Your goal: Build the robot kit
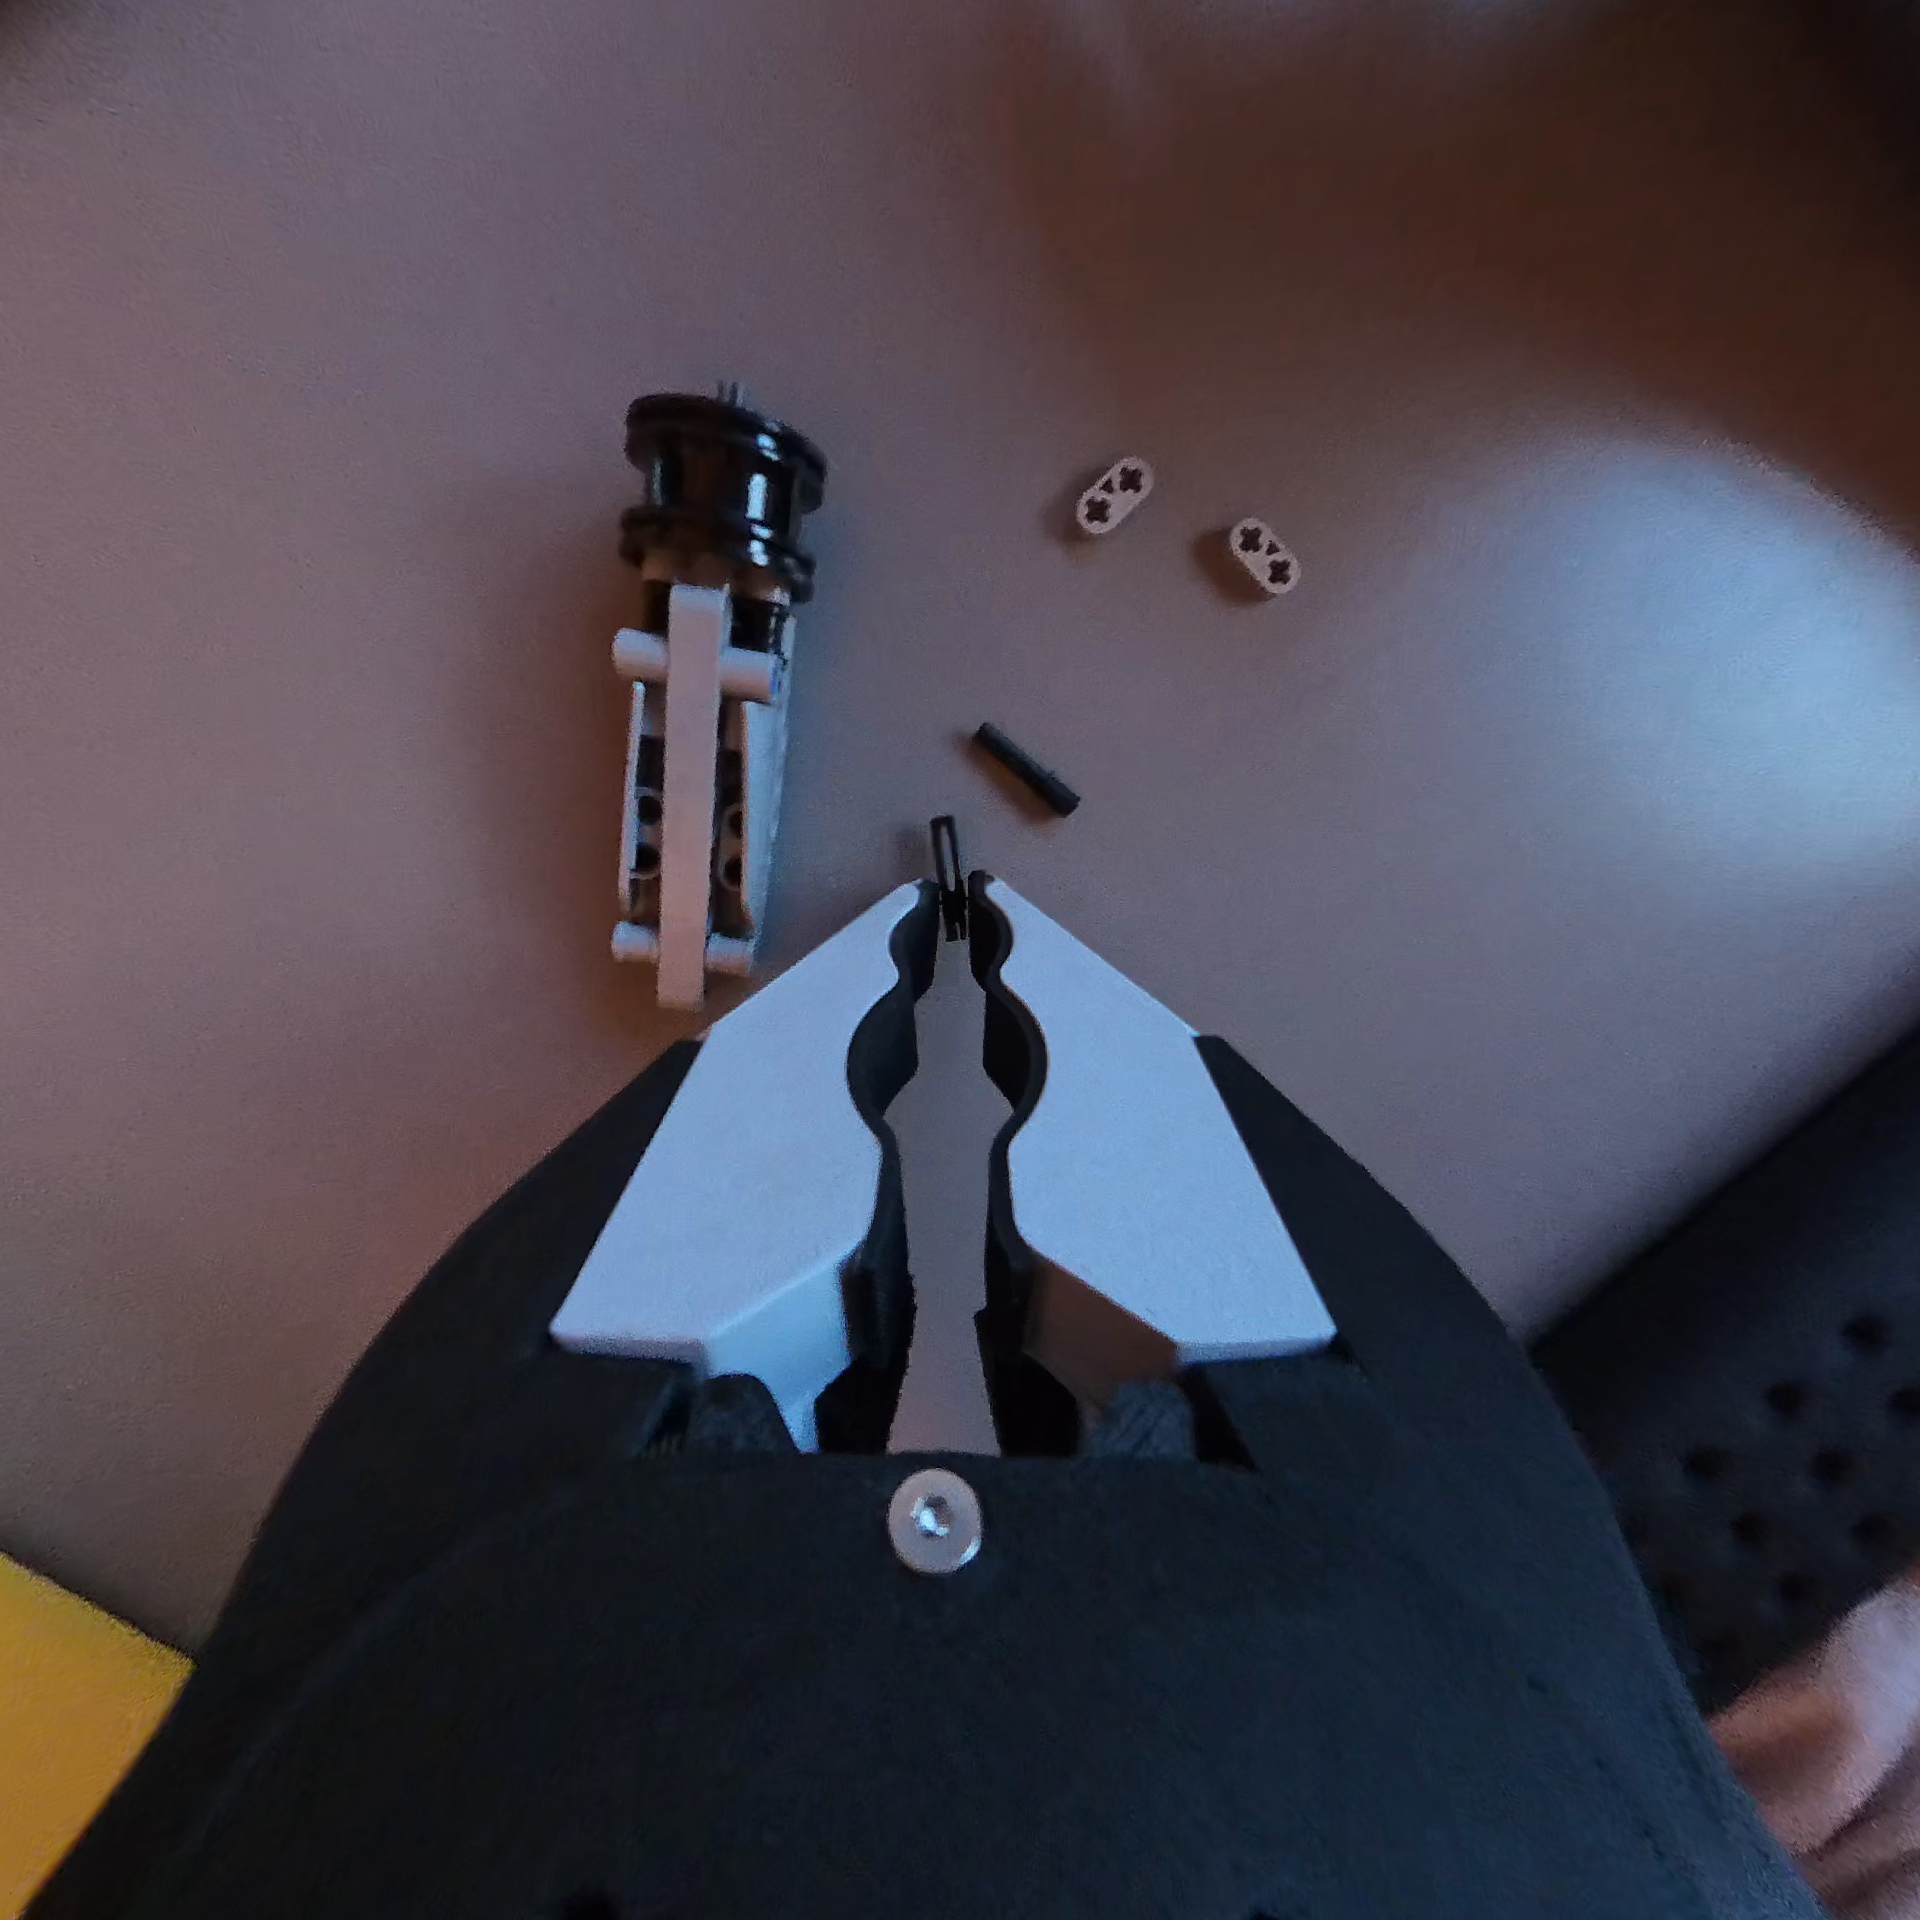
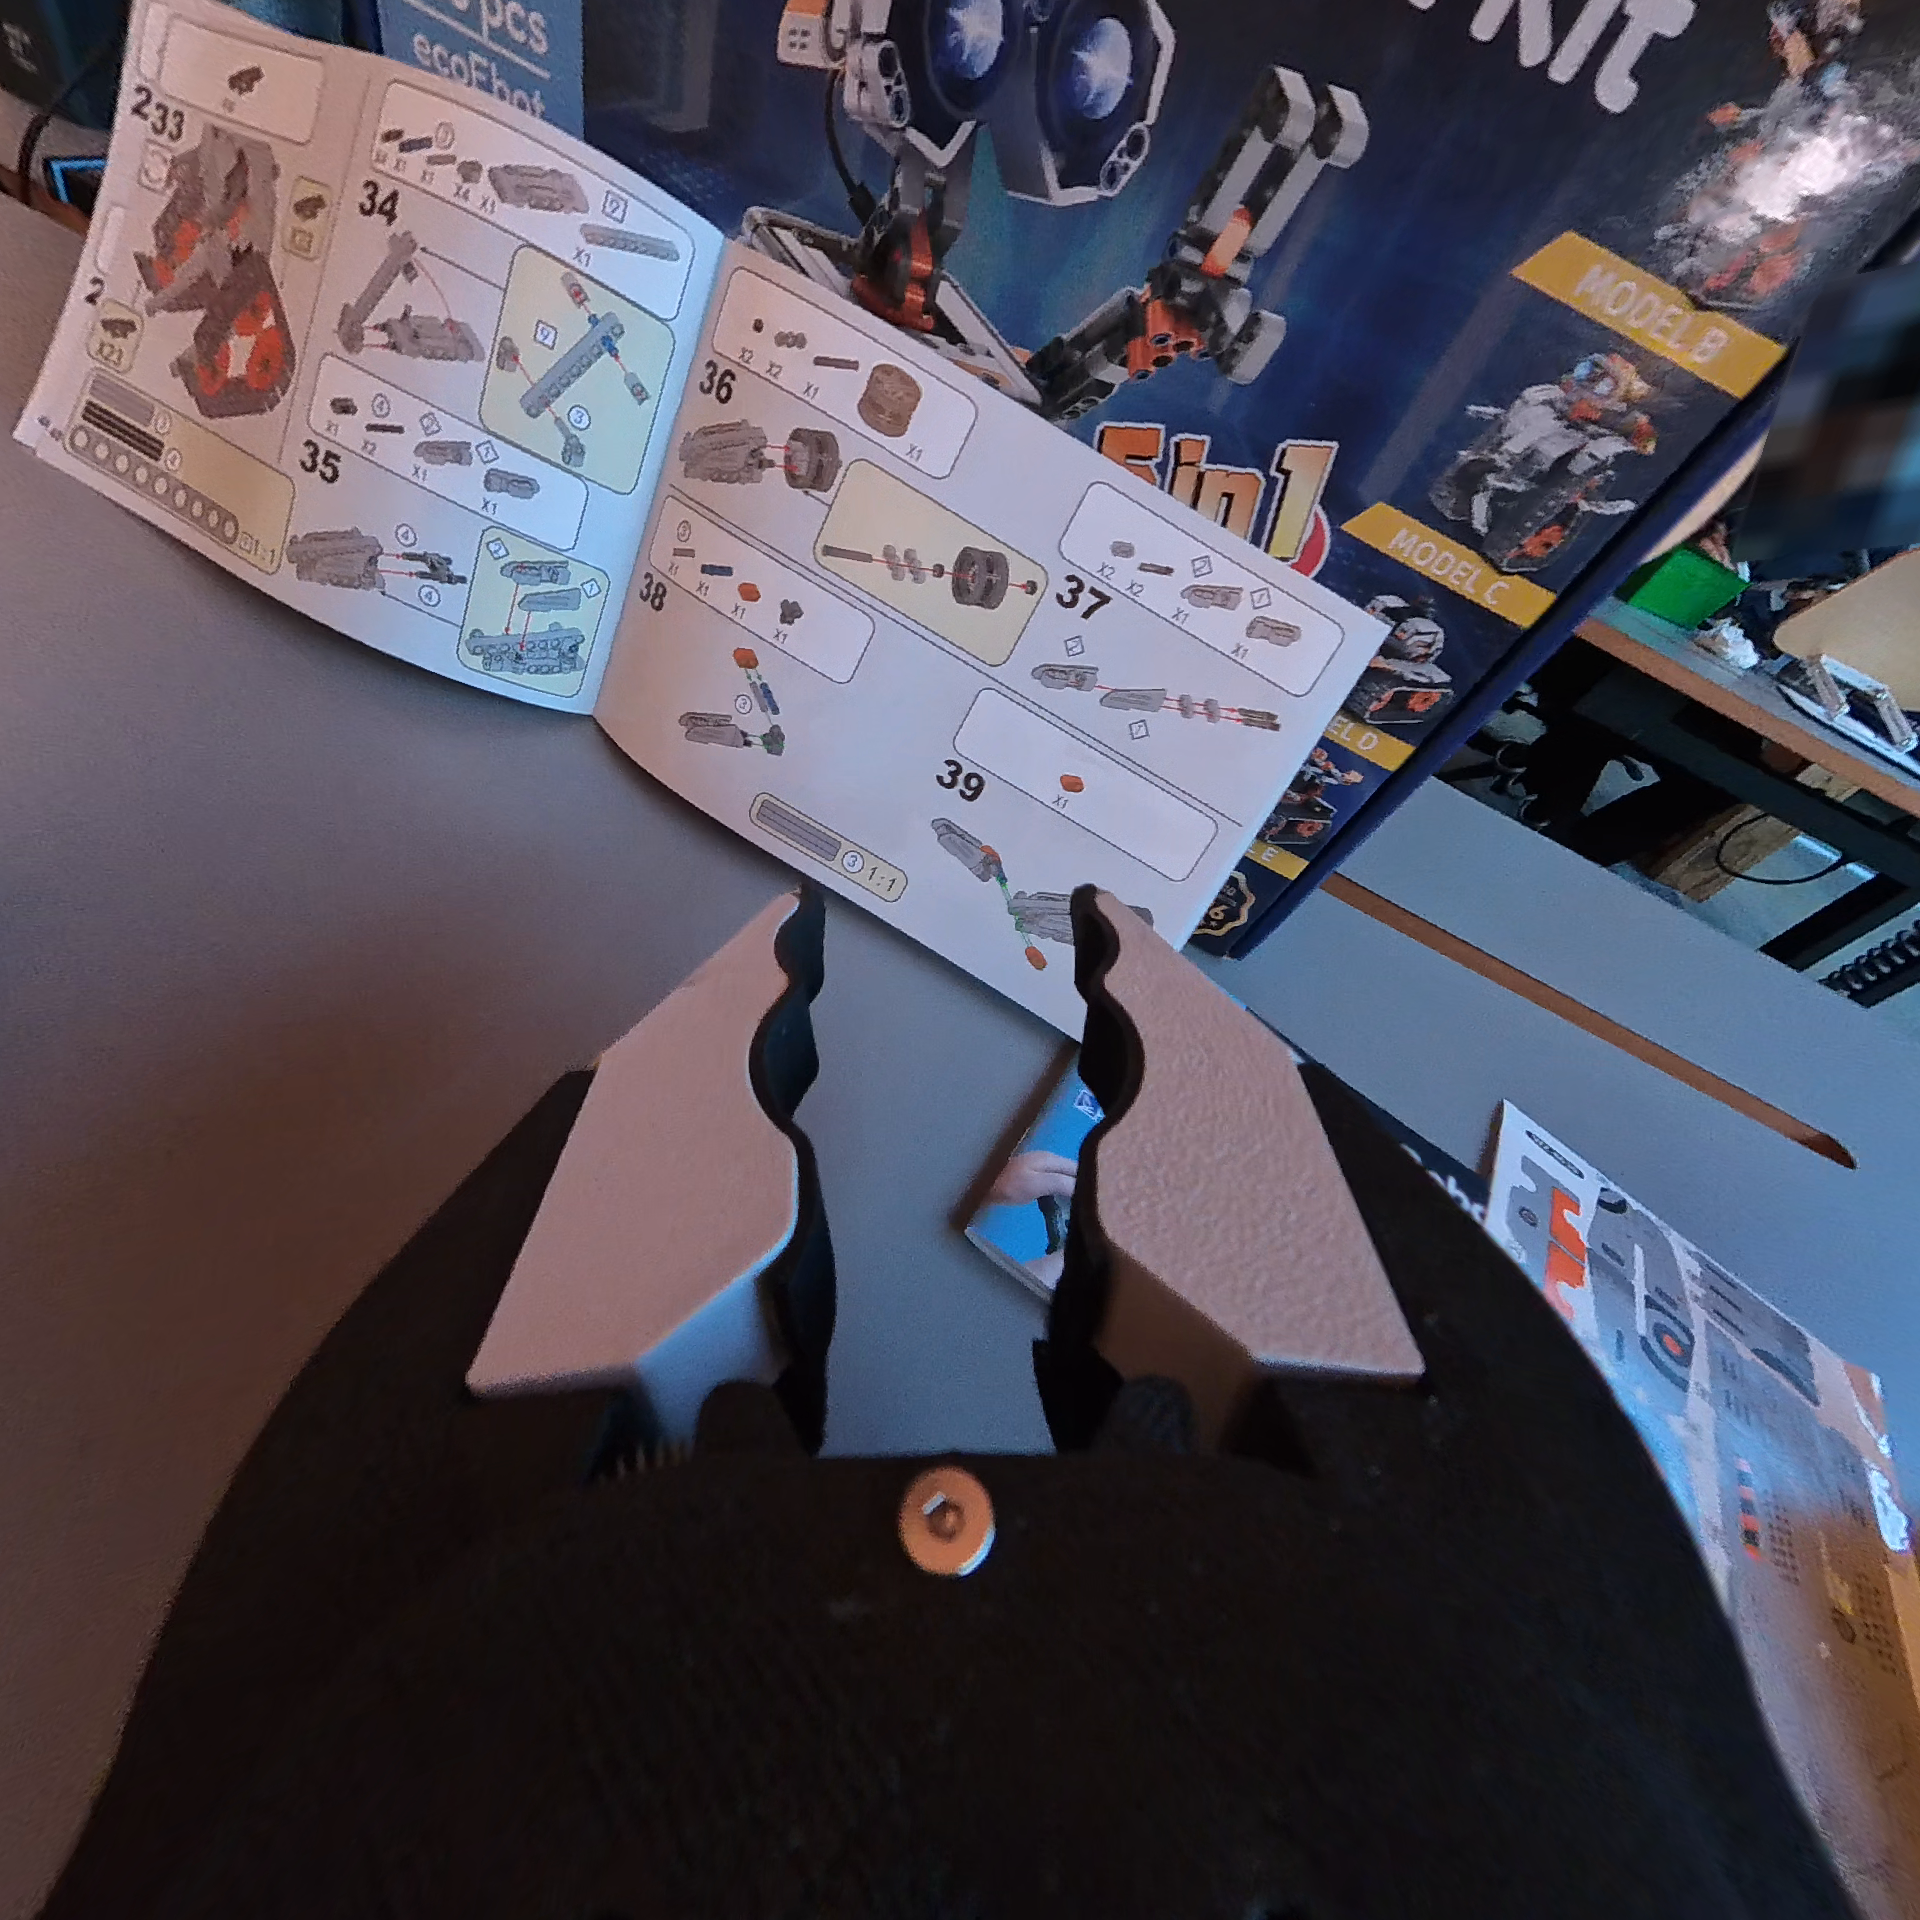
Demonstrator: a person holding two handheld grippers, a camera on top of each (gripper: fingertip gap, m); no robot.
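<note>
In the left wrist view my left gripper (image 1: 953, 891) is shut on a short black axle pin (image 1: 943, 852), which sticks out past the fingertips above the table. A second black axle (image 1: 1025, 770) lies just beyond it. To the left lies a grey beam assembly with a black wheel hub (image 1: 707, 686). Two small grey two-hole connectors (image 1: 1114, 497) (image 1: 1263, 557) lie farther off to the right. In the right wrist view my right gripper (image 2: 945, 909) is open and empty above the grey table, pointing at an open instruction booklet (image 2: 665, 468).
A large blue kit box (image 2: 1351, 312) stands behind the booklet. A leaflet (image 2: 1704, 1382) and a small blue card (image 2: 1029, 1205) lie at the right. A yellow thing (image 1: 62, 1745) shows at lower left, a black perforated surface (image 1: 1766, 1403) and a hand (image 1: 1839, 1745) at lower right. The gap from one gripper's tips to the other's is roughly 25 cm.
</note>
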